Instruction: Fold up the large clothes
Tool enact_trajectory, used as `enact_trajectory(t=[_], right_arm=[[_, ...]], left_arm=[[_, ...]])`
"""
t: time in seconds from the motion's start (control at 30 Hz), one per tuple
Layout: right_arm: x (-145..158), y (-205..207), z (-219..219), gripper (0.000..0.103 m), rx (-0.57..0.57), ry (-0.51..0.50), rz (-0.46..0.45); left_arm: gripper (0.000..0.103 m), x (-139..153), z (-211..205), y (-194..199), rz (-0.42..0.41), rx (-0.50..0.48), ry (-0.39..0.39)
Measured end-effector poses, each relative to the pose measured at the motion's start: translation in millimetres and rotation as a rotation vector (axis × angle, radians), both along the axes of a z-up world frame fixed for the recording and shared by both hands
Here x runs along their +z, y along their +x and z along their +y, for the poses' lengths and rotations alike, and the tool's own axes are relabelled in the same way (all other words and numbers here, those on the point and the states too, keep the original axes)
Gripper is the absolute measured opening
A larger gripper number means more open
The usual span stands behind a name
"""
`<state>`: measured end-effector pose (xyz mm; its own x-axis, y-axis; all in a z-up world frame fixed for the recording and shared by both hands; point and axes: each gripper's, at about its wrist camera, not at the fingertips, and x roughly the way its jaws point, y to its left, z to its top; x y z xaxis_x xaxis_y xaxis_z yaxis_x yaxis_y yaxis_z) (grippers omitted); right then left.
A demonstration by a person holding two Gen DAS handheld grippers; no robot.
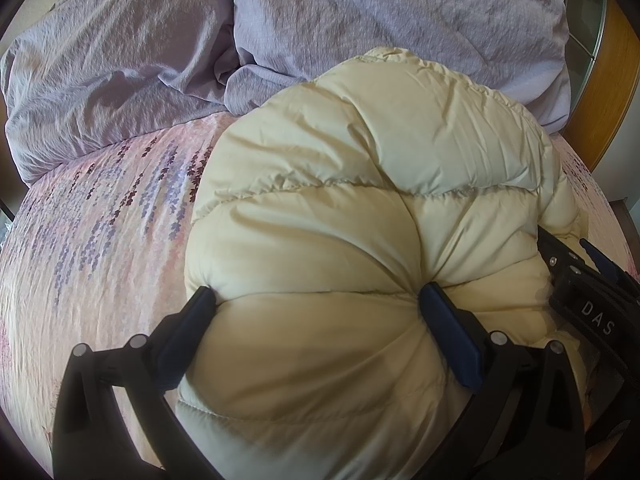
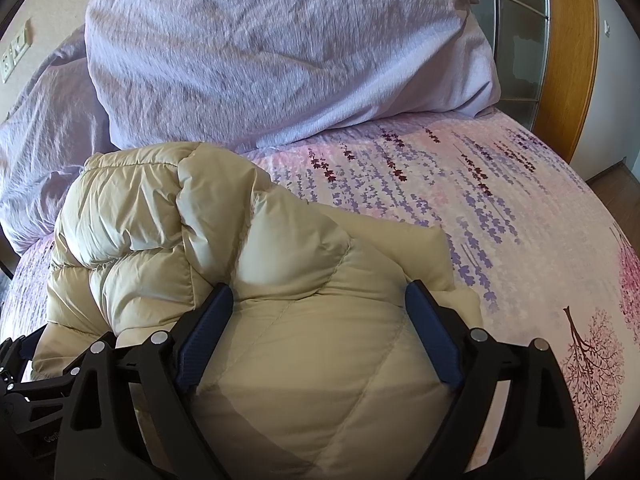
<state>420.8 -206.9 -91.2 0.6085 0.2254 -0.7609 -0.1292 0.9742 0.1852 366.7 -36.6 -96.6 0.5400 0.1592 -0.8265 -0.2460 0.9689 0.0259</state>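
A cream puffy down jacket (image 1: 360, 184) lies bundled on the bed; it also shows in the right wrist view (image 2: 192, 224). My left gripper (image 1: 320, 300) has its jaws wide apart, pressed into the near part of the jacket, with padding bulging between the blue pads. My right gripper (image 2: 320, 292) likewise straddles a thick fold of the jacket with its jaws wide. The right gripper also shows at the right edge of the left wrist view (image 1: 592, 284), next to the jacket.
The bed has a pink sheet with purple flower print (image 2: 480, 200). A crumpled lilac duvet (image 1: 120, 80) and a lilac pillow (image 2: 280, 52) lie at the far side. A wooden frame with a glass panel (image 2: 568, 40) stands far right.
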Motion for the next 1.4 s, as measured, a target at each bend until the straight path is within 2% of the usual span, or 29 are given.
enact_trajectory(t=[0.17,0.3,0.4,0.47,0.53,0.67,0.77,0.87,1.03,1.13,1.17,1.2,1.23,1.27,1.3,1.33,1.4], right_arm=[[9,6,-4,0.091,0.063,0.014,0.065],[28,0,-32,0.092,0.066,0.050,0.082],[38,-4,-64,0.100,0.023,0.108,0.110],[35,-4,-82,0.100,0.013,0.178,0.168],[24,-4,-96,0.100,0.030,0.278,0.265],[-2,-7,-101,0.100,0.073,0.441,0.429],[-16,-12,-92,0.100,0.108,0.507,0.494],[-23,-16,-80,0.100,0.143,0.515,0.528],[-29,-16,-65,0.100,0.173,0.534,0.548],[-30,-19,-64,0.091,0.177,0.563,0.550],[-30,-20,-63,0.083,0.178,0.576,0.553],[-29,-21,-63,0.074,0.178,0.592,0.551],[-27,-23,-64,0.070,0.182,0.605,0.540],[-24,-24,-63,0.062,0.187,0.611,0.530],[-20,-26,-63,0.055,0.193,0.619,0.519],[-16,-27,-63,0.052,0.199,0.624,0.507],[-8,-29,-60,0.043,0.209,0.627,0.490]], left_arm=[[0.101,-1,1,2,0.019,-0.005,-0.010],[0.101,9,8,2,0.045,-0.004,-0.040],[0.101,21,17,-6,0.032,-0.006,-0.059],[0.101,28,22,-11,0.023,-0.011,-0.074],[0.101,33,28,-16,0.021,-0.011,-0.093],[0.101,36,48,-24,0.029,-0.004,-0.177],[0.101,34,63,-31,0.038,0.013,-0.252],[0.101,27,78,-35,0.053,0.021,-0.348],[0.101,13,86,-39,0.077,0.021,-0.447],[0.101,2,86,-40,0.099,0.011,-0.524],[0.100,-3,86,-40,0.105,0.013,-0.557],[0.093,-6,87,-40,0.104,0.015,-0.583],[0.088,-8,88,-41,0.096,0.017,-0.619],[0.076,-9,88,-42,0.083,0.017,-0.659],[0.067,-8,89,-42,0.074,0.018,-0.668],[0.063,-6,88,-43,0.063,0.013,-0.667],[0.049,1,88,-44,0.047,0.002,-0.657]])
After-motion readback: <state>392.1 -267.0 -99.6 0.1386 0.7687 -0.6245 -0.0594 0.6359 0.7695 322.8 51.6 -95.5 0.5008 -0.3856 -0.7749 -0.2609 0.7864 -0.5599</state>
